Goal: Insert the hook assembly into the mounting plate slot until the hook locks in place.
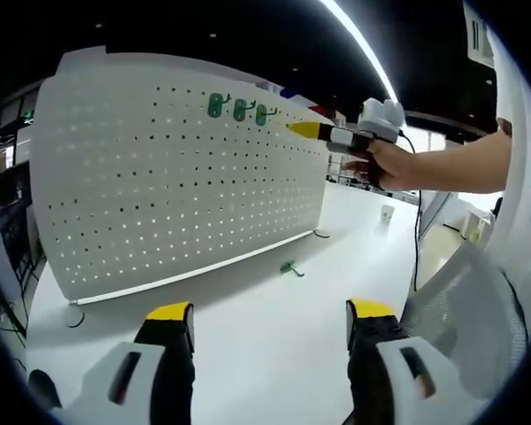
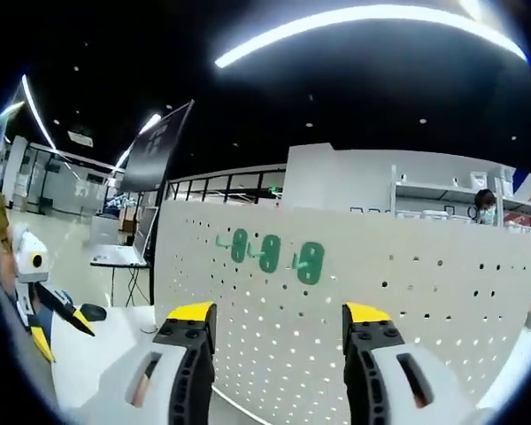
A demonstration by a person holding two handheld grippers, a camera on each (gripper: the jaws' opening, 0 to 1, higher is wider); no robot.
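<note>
White tabletop [image 1: 274,328] carries an upright pegboard [image 1: 159,177] with three green hooks [image 1: 239,110] mounted. A fourth hook [image 1: 291,267] lies at its foot, ahead of the left tool [image 1: 270,320], which gapes wide and empty. Probably light, rigid plastic; grip its backplate. Right tool [image 2: 279,320], wide and empty, faces the mounted hooks.

No lettering, number or brand is showing legibly in either view. The white perforated metal pegboard [image 1: 177,177] is carrying no print, and the three green plastic hooks [image 2: 272,252] hanging on it are looking blank (too small to be sure). A pale label [image 1: 479,37] at the left gripper view's upper right is staying blurred beyond reading.
</note>
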